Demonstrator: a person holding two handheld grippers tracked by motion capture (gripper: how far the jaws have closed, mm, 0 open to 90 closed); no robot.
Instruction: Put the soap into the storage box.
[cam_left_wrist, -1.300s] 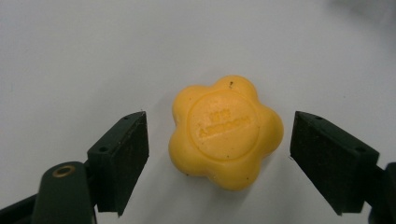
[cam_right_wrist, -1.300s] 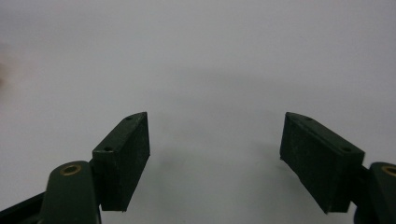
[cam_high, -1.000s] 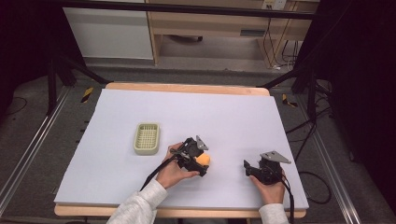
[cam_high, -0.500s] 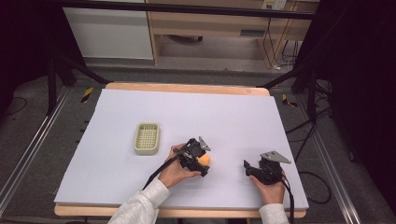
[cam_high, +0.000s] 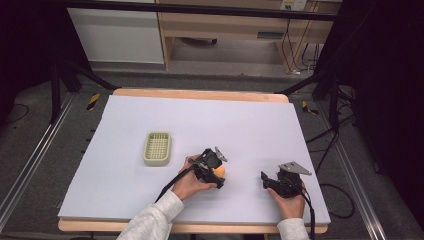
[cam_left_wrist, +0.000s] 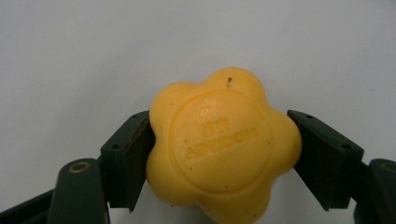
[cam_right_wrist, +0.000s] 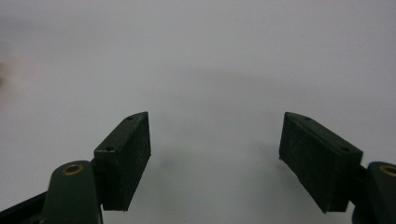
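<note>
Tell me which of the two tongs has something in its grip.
The left tongs, shut on the yellow flower-shaped soap; the right tongs stand open and empty.

Left gripper (cam_high: 216, 172) fingers clamped closed; right gripper (cam_high: 266, 179) fingers spread apart.

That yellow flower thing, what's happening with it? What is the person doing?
A person at a table holds a gripper in each hand. The left gripper is shut on a yellow flower-shaped soap, low over the white table cover. The right gripper is open with nothing between its jaws, resting near the table's front edge. A small pale green basket sits on the cover to the left of the soap, with nothing visible inside it.
</note>
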